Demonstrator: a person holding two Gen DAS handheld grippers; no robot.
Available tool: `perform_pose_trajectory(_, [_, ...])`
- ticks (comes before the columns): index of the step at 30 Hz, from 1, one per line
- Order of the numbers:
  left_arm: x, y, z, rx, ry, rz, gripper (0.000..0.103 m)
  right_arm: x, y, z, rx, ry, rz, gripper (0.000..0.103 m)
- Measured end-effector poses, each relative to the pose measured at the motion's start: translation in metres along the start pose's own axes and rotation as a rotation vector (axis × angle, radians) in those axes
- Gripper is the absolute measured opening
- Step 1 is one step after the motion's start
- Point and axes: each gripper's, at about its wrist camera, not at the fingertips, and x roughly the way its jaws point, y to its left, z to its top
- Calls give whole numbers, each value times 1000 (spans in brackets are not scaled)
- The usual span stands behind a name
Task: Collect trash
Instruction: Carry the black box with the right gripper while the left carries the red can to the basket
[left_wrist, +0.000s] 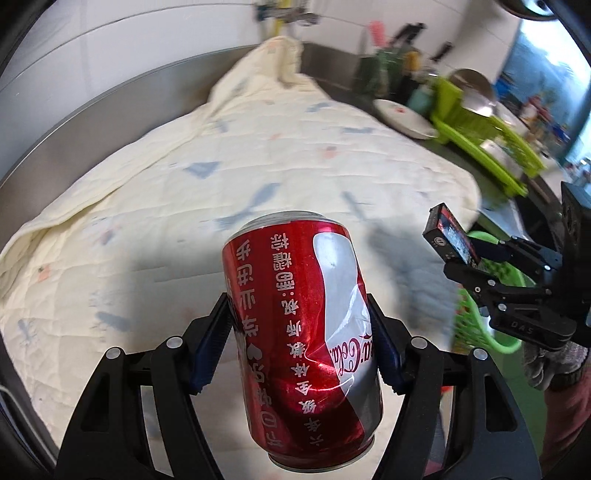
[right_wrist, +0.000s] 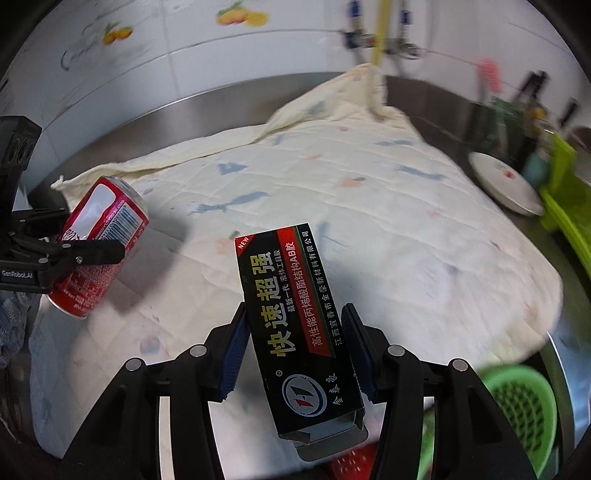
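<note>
Can: dented red can (left_wrist: 303, 332), long axis near upright, clamped by left gripper (left_wrist: 301, 343).
Box: black glue box (right_wrist: 299, 328), lengthwise upright, pinched by right gripper (right_wrist: 295, 354).
Around: quilted cloth (right_wrist: 332, 206) beneath; green basket (right_wrist: 524, 406) at counter's near-right edge.

Can (left_wrist: 303, 332): glossy red metal, dented, silver patches. Box (right_wrist: 299, 332): printed card, slight sheen, black w/ red strip. Quilt (left_wrist: 258, 155): soft matt cloth, stitched, cream. Desk (left_wrist: 92, 122): brushed steel, dull shine. Basket (right_wrist: 524, 402): green plastic, perforated. Plate (right_wrist: 506, 184): smooth glazed white. Jaws: matt black plastic, ribbed blue pads (right_wrist: 232, 358). Wall (right_wrist: 147, 66): glossy tile
</note>
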Motion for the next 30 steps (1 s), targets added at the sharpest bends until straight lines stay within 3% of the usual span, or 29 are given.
perform_pose_trajectory(11, [4,-87,-9,126,14,-112,68,-73,-53,-71,169,-26,-195,49])
perform_pose_trajectory(22, [14,-153,-6,210,29,-169,68,-100,-132,-139,335,31,-377,49])
perform_pose_trajectory(30, [20,-192,-3,270,40,-195,68,-100,-179,-177,455,64,-423,50])
